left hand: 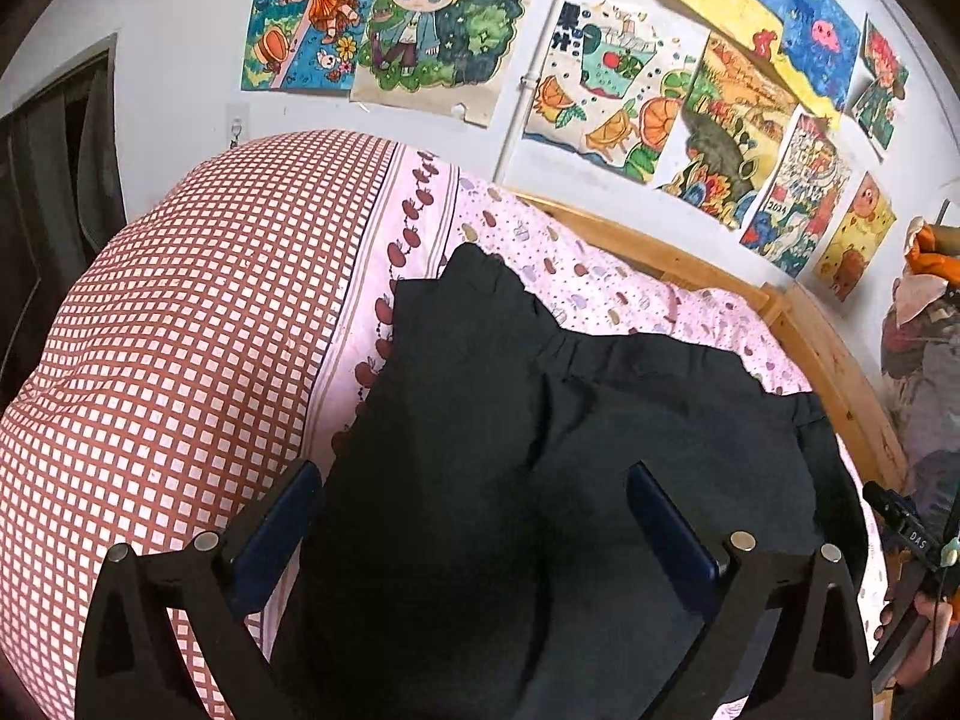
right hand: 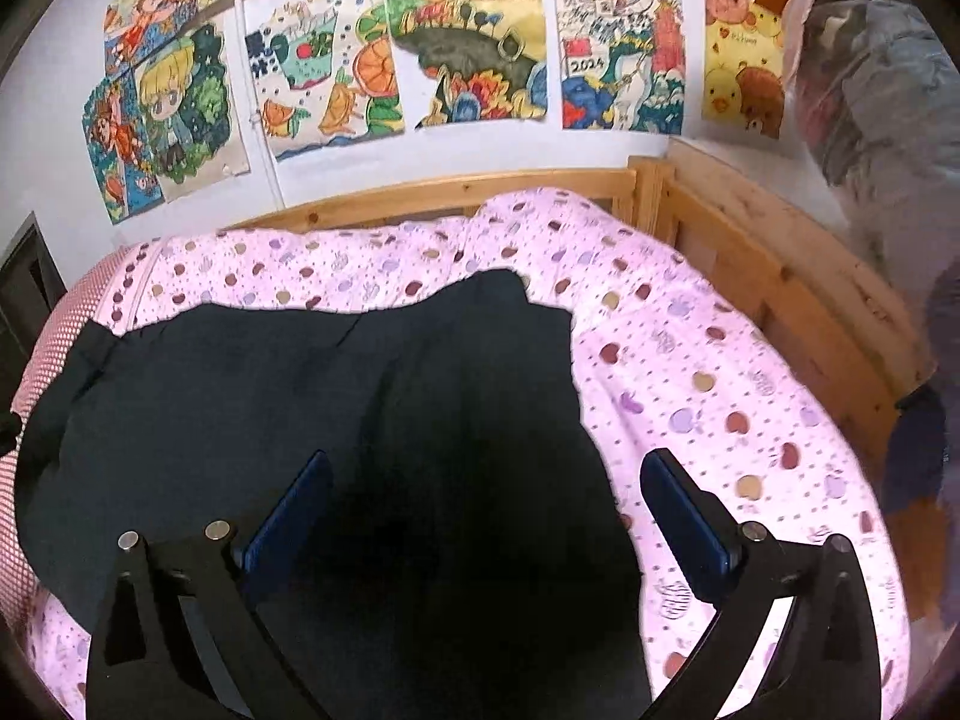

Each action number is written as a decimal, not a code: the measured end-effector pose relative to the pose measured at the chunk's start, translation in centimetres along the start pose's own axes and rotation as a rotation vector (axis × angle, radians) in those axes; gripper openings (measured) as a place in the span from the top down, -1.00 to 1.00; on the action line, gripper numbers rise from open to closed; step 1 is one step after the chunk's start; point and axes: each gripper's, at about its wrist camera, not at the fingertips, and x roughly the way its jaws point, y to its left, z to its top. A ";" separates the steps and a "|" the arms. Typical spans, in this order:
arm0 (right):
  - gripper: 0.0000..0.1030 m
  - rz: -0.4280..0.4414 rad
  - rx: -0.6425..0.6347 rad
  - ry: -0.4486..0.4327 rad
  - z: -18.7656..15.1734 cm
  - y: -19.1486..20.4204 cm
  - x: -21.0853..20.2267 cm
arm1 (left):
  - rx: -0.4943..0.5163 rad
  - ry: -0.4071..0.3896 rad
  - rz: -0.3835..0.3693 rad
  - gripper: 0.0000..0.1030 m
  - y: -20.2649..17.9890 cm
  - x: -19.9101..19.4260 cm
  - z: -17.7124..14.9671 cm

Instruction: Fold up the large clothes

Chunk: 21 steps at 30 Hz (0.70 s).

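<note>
A: Where does the folding stand?

B: The dark garment (left hand: 540,450) lies on the pink quilt (right hand: 690,372) of a wooden-framed bed (right hand: 750,252), and it already looks doubled over: in the right wrist view its outline is a compact block with one fairly straight right-hand edge. That reads as at least one fold laid down. Whether another fold is wanted is a judgement; the piece looks broad enough to take one more.

A: And the grippers?

B: Both are empty. The left gripper (left hand: 474,516) has its jaws spread wide, with the cloth showing between them but neither blue pad pressing on it. The right gripper (right hand: 486,504) is likewise wide apart, one finger over the dark cloth and the other over the quilt, clamping nothing.

A: Which way does the garment run?

B: In the left wrist view a gathered, elastic-looking band (left hand: 648,354) runs along the far edge, toward the wall of drawings (right hand: 468,42). So the waist end seems to point away from the grippers. The long axis is harder to call: in the right wrist view the cloth spreads widest from left to right, parallel to the far rail, but fisheye bending and the near part lost in shadow make that uncertain.

A: What remains?

B: Probably a last fold and some smoothing; the near edge cannot be made out.
</note>
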 end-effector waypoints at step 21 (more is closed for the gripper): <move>-0.96 0.080 -0.036 -0.226 -1.5 3.4 -8.9 | 0.137 -0.208 -0.002 -1.00 -4.5 -8.8 -2.6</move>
